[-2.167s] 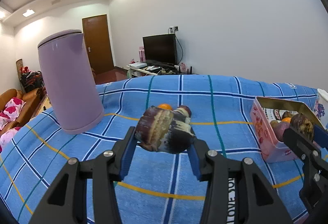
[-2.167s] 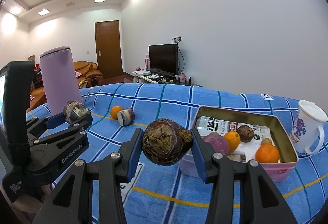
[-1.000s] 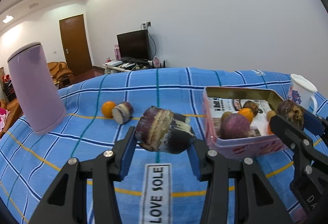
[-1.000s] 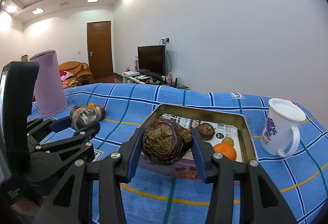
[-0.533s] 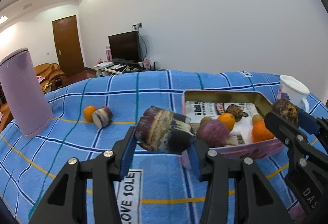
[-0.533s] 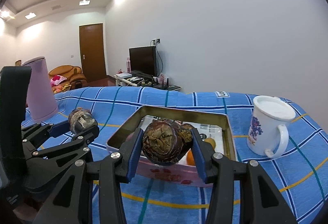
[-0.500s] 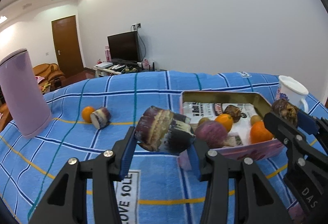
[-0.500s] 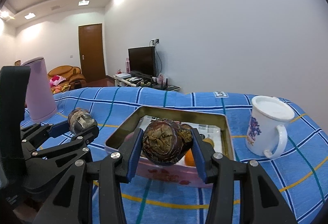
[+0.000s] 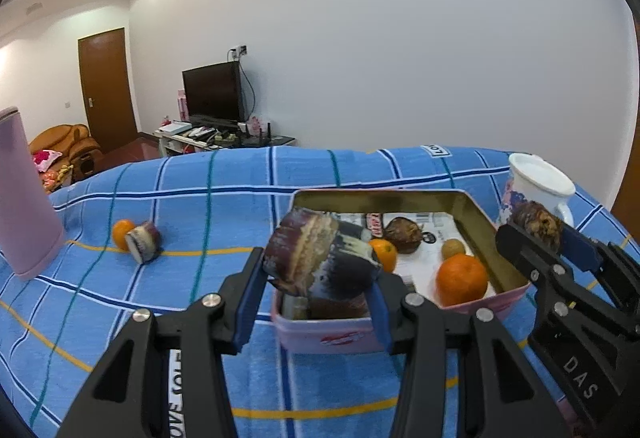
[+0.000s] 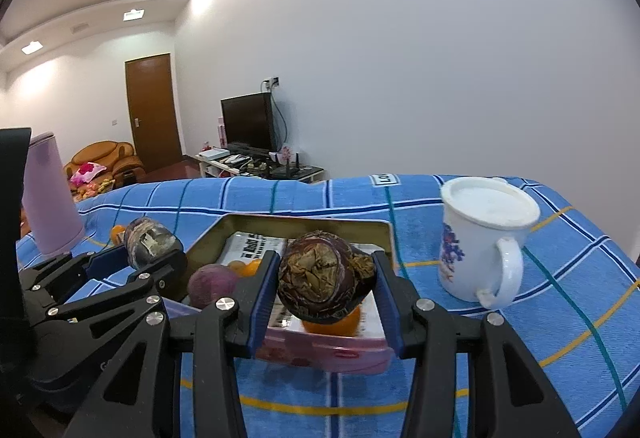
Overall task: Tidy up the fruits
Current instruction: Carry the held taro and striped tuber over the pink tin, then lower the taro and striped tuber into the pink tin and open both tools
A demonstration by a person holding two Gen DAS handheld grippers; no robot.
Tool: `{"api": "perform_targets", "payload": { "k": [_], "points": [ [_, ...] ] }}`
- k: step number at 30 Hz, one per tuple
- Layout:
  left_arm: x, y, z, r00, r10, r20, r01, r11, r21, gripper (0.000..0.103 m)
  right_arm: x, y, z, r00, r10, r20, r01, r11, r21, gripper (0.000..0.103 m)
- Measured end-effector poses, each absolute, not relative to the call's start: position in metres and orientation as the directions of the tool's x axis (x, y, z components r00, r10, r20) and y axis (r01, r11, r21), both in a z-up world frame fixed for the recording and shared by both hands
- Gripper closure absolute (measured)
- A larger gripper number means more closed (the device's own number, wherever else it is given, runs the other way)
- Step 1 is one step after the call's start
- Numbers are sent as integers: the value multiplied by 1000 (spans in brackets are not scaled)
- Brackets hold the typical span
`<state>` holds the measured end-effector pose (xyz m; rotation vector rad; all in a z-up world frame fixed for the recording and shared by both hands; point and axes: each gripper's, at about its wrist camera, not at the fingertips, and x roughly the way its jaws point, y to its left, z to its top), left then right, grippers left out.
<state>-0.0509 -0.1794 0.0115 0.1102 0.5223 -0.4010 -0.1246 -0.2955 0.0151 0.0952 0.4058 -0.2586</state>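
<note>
My left gripper [image 9: 320,278] is shut on a dark purple cut fruit piece [image 9: 316,258], held above the near left corner of the pink tin box [image 9: 328,334]. My right gripper [image 10: 326,288] is shut on a brown mangosteen [image 10: 324,286], held over the box's near edge [image 10: 332,352]. The box holds oranges [image 9: 462,280], a mangosteen [image 9: 404,234], a small brown fruit [image 9: 453,248] and a purple fruit [image 10: 212,284]. An orange [image 9: 121,233] and a cut fruit piece [image 9: 143,241] lie on the blue cloth at left.
A lilac kettle [image 9: 22,193] stands at the far left. A white mug [image 10: 482,238] stands right of the box. The blue checked cloth [image 9: 200,205] covers the surface. A TV and a sofa are far behind.
Both grippers have moved right and forward with their fruits, from beside the box to over its near edge. The box now looks closer and larger.
</note>
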Motion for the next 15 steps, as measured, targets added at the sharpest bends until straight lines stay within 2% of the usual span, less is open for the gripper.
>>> {"api": "perform_targets", "payload": {
  "k": [15],
  "points": [
    [-32,-206,13,768,-384,-512,430,902,-30,54,-124,-317,16,860,-290,-419,347,936,65,55]
  ]
}}
